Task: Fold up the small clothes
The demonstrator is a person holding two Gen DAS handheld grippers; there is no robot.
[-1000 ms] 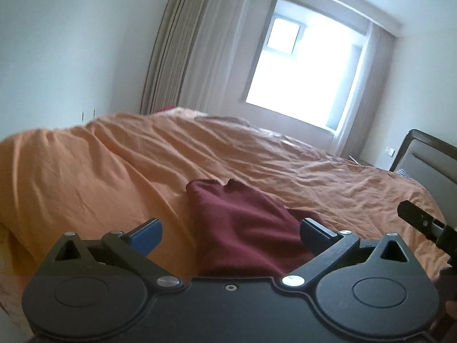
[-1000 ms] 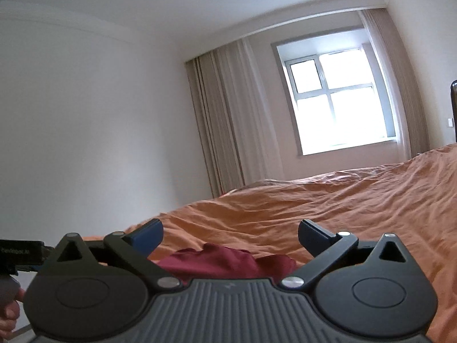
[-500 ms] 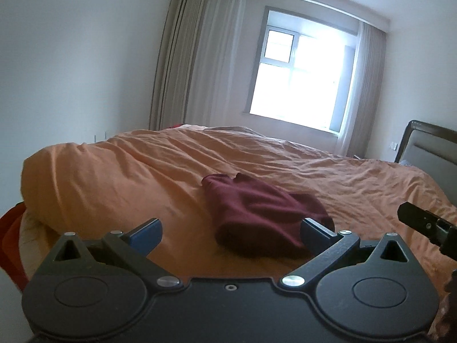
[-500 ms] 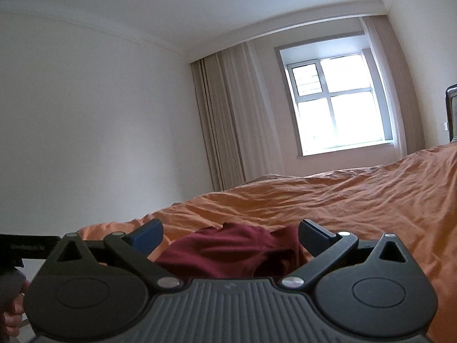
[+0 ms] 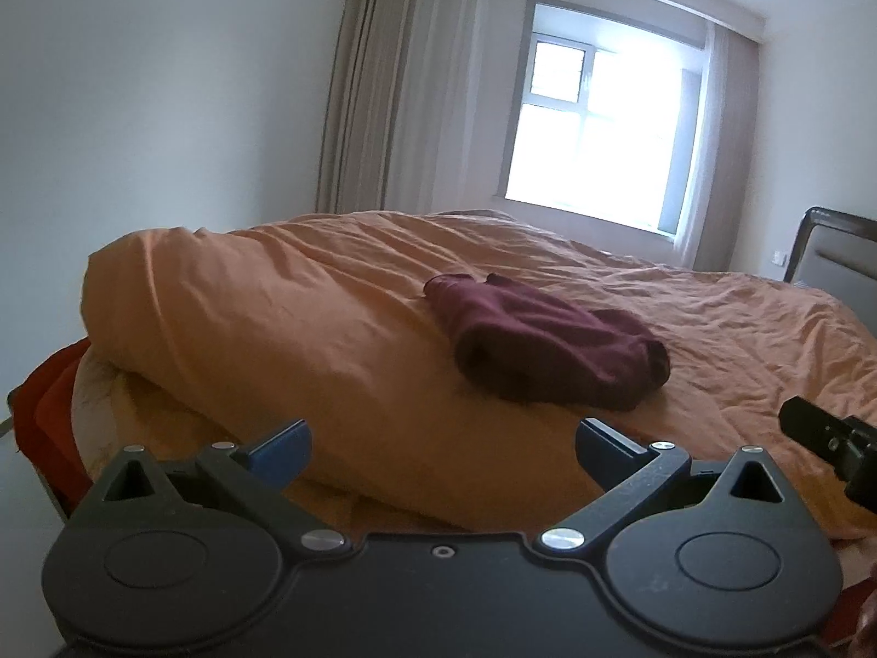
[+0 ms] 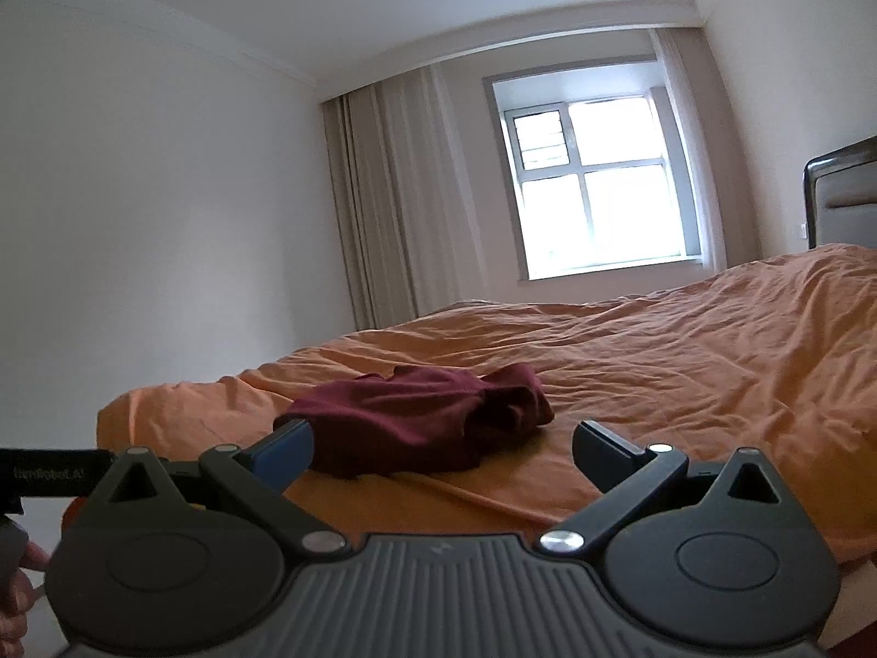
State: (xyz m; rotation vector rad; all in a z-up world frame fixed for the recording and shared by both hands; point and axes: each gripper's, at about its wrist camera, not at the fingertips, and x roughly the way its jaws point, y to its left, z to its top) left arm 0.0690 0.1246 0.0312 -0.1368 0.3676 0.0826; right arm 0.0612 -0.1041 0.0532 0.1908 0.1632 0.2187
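I see the orange duvet (image 5: 307, 296) covering the bed, with a folded maroon garment (image 5: 548, 342) lying on it near the corner closest to me. My left gripper (image 5: 441, 447) hangs short of it, fingers spread wide and empty. My right gripper (image 6: 441, 447) is likewise wide open, holding nothing, apart from the cloth.
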